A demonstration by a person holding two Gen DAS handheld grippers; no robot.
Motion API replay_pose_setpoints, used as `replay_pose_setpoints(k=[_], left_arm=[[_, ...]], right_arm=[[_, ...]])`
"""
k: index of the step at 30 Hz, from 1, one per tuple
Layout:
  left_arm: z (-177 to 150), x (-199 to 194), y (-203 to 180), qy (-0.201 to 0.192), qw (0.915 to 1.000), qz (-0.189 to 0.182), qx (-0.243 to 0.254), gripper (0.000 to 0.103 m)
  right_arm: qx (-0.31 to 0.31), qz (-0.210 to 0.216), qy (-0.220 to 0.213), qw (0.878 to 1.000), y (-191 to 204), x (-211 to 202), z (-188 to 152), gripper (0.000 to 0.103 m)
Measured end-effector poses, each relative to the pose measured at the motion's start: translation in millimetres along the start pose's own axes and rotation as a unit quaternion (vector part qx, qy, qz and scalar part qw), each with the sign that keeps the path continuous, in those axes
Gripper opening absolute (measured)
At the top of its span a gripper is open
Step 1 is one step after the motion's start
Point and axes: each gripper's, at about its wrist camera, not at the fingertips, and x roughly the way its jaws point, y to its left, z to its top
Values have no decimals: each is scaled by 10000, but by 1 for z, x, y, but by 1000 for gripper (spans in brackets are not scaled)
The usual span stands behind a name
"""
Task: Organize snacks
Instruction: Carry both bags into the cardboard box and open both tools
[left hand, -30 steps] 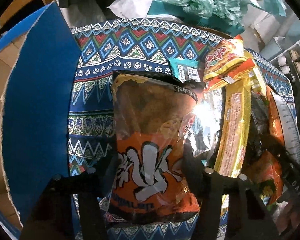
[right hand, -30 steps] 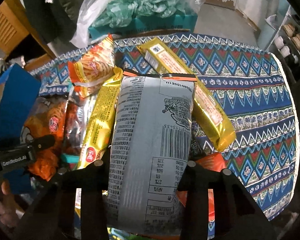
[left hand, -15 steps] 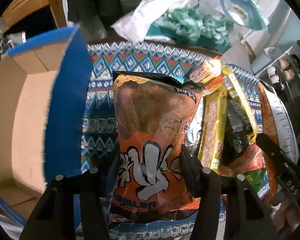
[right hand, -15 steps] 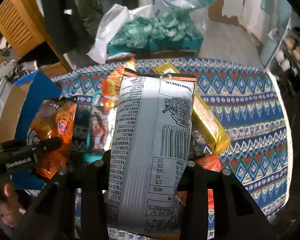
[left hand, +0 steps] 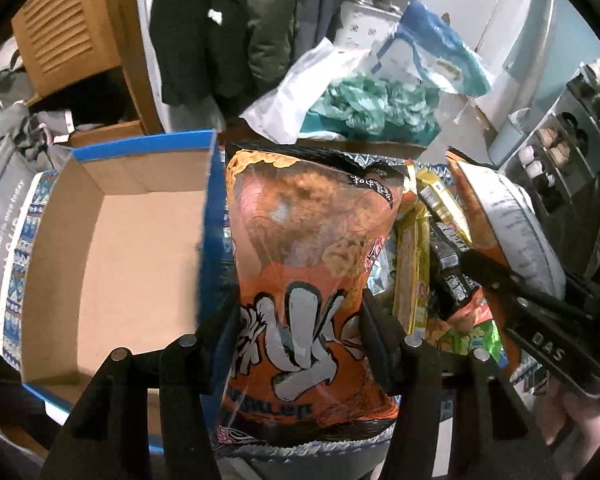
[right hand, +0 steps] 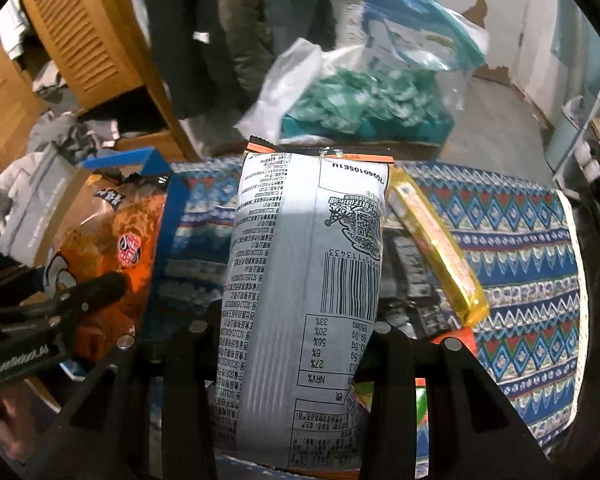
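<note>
Beside the cardboard box (left hand: pixel 112 264), left tool (left hand: pixel 300 320) raised, clamping orange snack bag (left hand: pixel 304 280).

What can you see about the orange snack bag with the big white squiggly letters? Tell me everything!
The orange snack bag is shiny, crinkly plastic, puffy with air. It has a black sealed strip along the top, a picture of golden fried bites in the middle and big white letters with black outlines lower down. It stands upright, lifted off the table, pinched at its lower half between the two black fingers of the left tool. The open cardboard box with blue edges sits just to its left. From the right camera it shows too.
</note>
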Motion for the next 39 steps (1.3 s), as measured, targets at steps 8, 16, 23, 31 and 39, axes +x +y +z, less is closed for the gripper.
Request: replay_pose_setpoints(k=[8,16,23,31,39], left_arm=[[-5,-30,42,-364,9990,68,-230,57],[-10,-43,91,-557,9963,160,-633,57],[-17,-41,133,-578,9924,327,-1039,57],[-29,-30,178,-477,9871,565,-1421,57],[-36,-17,205,-301,9828,725,-1671,57]], right_arm=[[-265,279,-19,9993,44,1,13,39],[-608,539,33,9967,102,10,27,39],[-906,720,126,9932,155,23,35,39],[-1206,892,373,9880,208,49,35,39],[-1342,938,666,9843,235,76,31,39]])
